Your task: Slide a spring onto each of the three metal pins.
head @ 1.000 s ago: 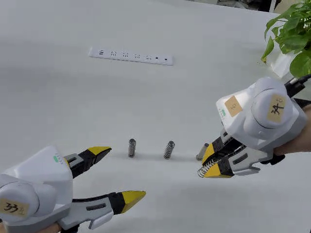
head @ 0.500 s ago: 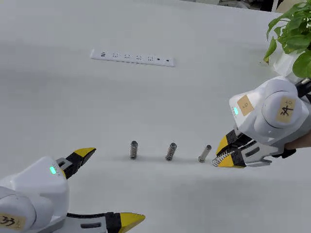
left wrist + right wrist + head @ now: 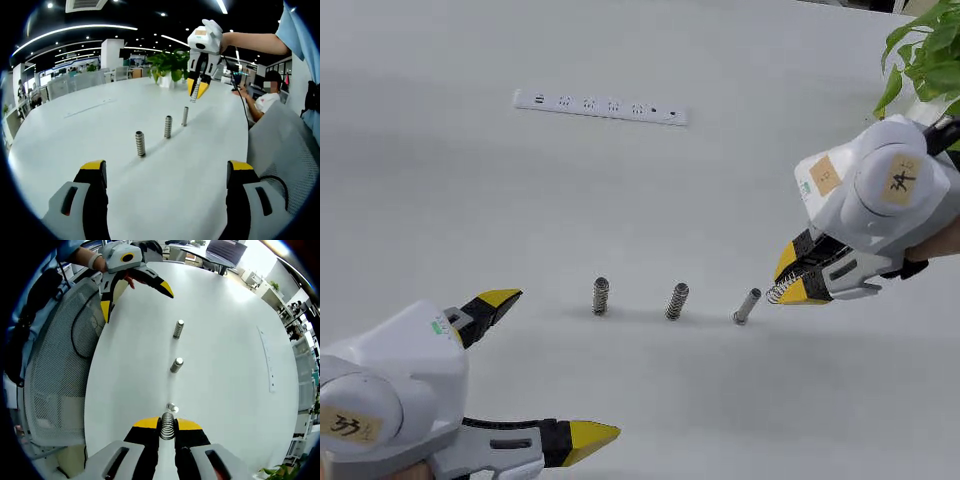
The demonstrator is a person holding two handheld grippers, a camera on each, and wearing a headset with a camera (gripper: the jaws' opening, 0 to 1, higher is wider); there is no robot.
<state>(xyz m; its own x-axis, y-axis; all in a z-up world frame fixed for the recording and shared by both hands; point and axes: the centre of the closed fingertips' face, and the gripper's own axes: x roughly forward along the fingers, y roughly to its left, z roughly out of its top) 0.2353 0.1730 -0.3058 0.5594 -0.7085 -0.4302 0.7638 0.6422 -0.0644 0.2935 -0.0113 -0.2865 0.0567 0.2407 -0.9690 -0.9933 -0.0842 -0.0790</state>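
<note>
Now: left gripper [image 3: 560, 365] low, jaws wide apart, empty. Left pin [image 3: 601, 295] and middle pin [image 3: 677, 301] each wear a spring. Third pin [image 3: 747, 306] bare. Just beside its top, right gripper [image 3: 786, 290] jaws clamped on spring [image 3: 776, 293]. Spring likely light, squashy, prone to buckle; grip mid-coil, lower end free. Table [image 3: 470, 200] white, smooth. Power strip [image 3: 600, 107] far side, plant [image 3: 925, 50] at right. Open office visible in left gripper view.

Open-plan office. Long white bench [image 3: 470, 200] with a power strip [image 3: 600, 107] lying on it and a potted plant [image 3: 172, 62] at one end. Mesh office chair [image 3: 55, 365] alongside, monitor [image 3: 225, 250] past the bench end. Overhead: curved strip lights [image 3: 75, 29] and a recessed ceiling vent [image 3: 86, 5]. Rows of desks and chairs [image 3: 65, 85] behind, another person [image 3: 265, 100] seated off to the side.
</note>
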